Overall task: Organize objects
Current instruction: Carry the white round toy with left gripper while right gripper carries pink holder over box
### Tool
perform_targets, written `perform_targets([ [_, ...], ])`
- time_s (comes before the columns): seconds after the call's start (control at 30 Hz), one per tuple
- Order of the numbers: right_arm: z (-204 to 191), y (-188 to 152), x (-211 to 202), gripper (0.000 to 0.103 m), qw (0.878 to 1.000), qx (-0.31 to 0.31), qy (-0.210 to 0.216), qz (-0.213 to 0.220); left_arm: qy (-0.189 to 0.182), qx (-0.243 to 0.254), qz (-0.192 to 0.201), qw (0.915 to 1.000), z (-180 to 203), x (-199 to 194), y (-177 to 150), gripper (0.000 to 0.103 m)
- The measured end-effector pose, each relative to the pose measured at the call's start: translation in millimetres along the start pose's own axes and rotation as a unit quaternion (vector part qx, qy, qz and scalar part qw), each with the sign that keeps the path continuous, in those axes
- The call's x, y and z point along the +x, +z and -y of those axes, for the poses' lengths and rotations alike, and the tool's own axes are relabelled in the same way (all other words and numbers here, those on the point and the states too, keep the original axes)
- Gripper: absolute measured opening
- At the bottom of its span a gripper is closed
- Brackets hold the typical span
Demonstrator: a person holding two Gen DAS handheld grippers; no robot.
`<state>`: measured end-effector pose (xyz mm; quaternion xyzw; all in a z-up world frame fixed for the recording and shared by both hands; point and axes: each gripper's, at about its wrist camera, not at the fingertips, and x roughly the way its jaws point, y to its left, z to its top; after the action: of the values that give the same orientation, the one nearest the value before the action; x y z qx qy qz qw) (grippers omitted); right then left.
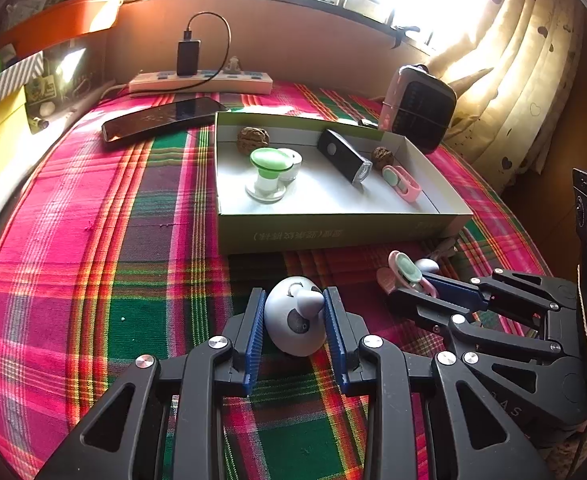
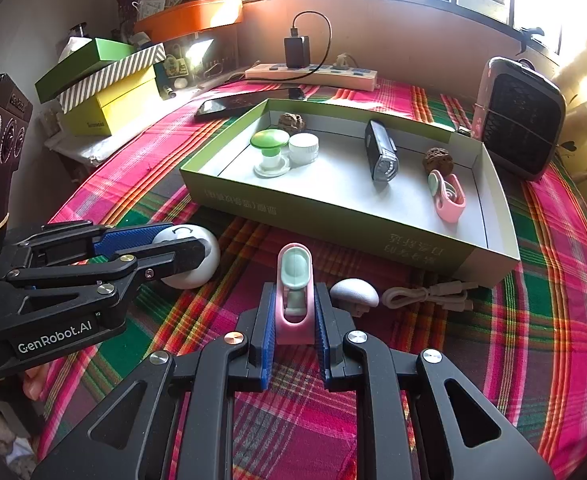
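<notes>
My left gripper (image 1: 293, 312) is shut on a white egg-shaped gadget (image 1: 293, 320) just above the plaid cloth; it also shows in the right wrist view (image 2: 191, 258). My right gripper (image 2: 293, 312) is shut on a pink and mint clip (image 2: 294, 292), seen from the left wrist as well (image 1: 405, 272). The open green-walled box (image 2: 333, 224) lies beyond both grippers. It holds a green-topped stand (image 2: 269, 148), a white cap (image 2: 303, 148), a black bike light (image 2: 380, 152), two walnuts (image 2: 437, 160) and a second pink clip (image 2: 447, 196).
A white mushroom-shaped piece (image 2: 353, 292) and a coiled white cable (image 2: 429, 296) lie by the box's near wall. A phone (image 1: 161, 118), power strip (image 1: 201, 82) and small heater (image 2: 519, 116) stand farther back. Stacked boxes (image 2: 105, 88) sit at the left.
</notes>
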<state>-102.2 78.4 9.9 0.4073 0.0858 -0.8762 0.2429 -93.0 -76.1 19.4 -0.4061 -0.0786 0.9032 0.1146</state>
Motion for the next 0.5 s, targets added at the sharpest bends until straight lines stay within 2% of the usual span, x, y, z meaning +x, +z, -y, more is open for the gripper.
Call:
perform_targets([
  [0.5,3,6,-14,0.018,1.0,0.005,0.002,0.018,0.011,0.015,0.015,0.9997,9,-13,6,0.027],
])
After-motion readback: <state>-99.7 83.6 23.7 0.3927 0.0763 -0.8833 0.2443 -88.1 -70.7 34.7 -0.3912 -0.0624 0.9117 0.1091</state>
